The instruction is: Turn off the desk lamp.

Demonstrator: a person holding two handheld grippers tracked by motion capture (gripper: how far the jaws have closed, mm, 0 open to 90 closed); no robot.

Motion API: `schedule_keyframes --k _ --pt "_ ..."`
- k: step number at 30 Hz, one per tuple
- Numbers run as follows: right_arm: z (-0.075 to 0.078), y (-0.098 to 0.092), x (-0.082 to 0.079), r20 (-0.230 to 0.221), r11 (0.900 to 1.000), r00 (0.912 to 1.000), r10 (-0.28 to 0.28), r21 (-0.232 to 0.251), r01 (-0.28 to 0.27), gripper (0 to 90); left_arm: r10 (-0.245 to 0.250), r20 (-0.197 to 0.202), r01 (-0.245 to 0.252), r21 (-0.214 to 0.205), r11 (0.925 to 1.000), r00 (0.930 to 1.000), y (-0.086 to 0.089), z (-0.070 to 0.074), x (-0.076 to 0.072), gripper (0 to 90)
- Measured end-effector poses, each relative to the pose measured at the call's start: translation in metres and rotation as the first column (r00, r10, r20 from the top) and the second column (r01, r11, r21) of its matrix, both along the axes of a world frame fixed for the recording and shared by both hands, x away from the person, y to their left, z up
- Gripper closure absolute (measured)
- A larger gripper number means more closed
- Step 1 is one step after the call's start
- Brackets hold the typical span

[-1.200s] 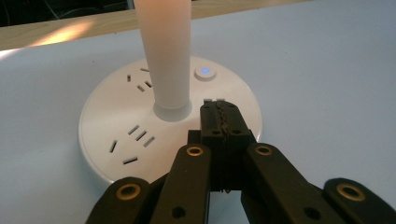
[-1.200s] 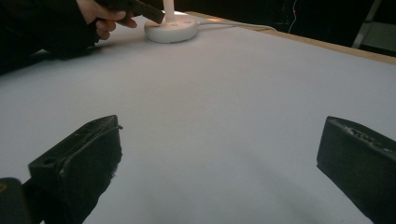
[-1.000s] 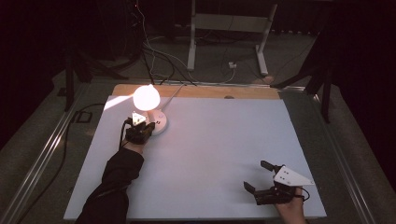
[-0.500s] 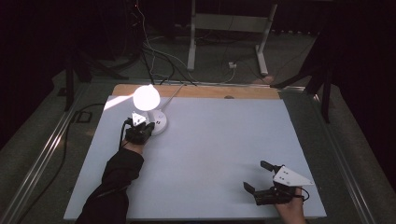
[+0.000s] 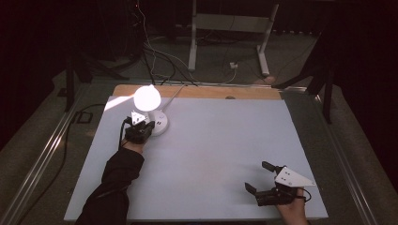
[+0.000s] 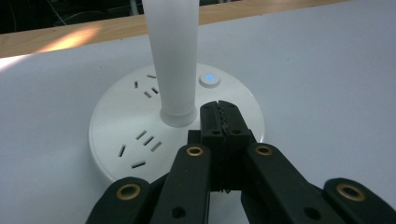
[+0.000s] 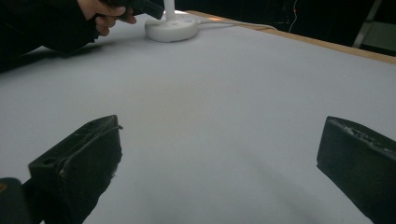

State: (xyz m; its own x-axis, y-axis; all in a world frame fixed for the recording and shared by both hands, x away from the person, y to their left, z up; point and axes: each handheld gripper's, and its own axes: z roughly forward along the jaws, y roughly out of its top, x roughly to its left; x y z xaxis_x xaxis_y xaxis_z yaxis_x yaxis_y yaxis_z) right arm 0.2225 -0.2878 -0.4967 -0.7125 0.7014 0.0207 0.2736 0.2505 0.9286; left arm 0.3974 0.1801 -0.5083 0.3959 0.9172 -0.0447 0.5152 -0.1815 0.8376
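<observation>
A white desk lamp stands at the table's far left, its head (image 5: 147, 97) glowing bright. Its round base (image 6: 140, 122) carries socket slots and a small lit blue button (image 6: 209, 79); the white stem (image 6: 171, 56) rises from the middle. My left gripper (image 6: 221, 113) is shut, its tips over the base just in front of the button, with nothing between the jaws. In the high view it (image 5: 145, 127) sits beside the base (image 5: 161, 125). My right gripper (image 5: 262, 176) rests near the table's front right edge, jaws wide open and empty, pointing toward the lamp base (image 7: 171, 26).
The white tabletop (image 5: 220, 140) has a wooden strip (image 5: 206, 92) along its far edge. The lamp's cord (image 5: 176, 92) runs off the back. Cables and metal stand legs (image 5: 193, 42) lie on the dark floor behind the table.
</observation>
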Motion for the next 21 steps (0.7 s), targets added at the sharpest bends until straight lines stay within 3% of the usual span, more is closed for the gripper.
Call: schedule_keyframes --k 19,21 --pt "-0.0003 0.0005 0.0001 -0.003 1.0 1.0 0.001 -0.002 -0.001 0.0 -0.009 -0.008 0.01 0.032 0.9994 0.9999 -0.0024 -0.0071 0.0001 90.0" --pt "-0.0003 0.0008 0.0 -0.005 1.0 1.0 0.002 -0.001 -0.002 0.0 -0.008 0.0 0.008 0.051 0.9987 1.0 -0.0043 -0.007 -0.0001 90.0"
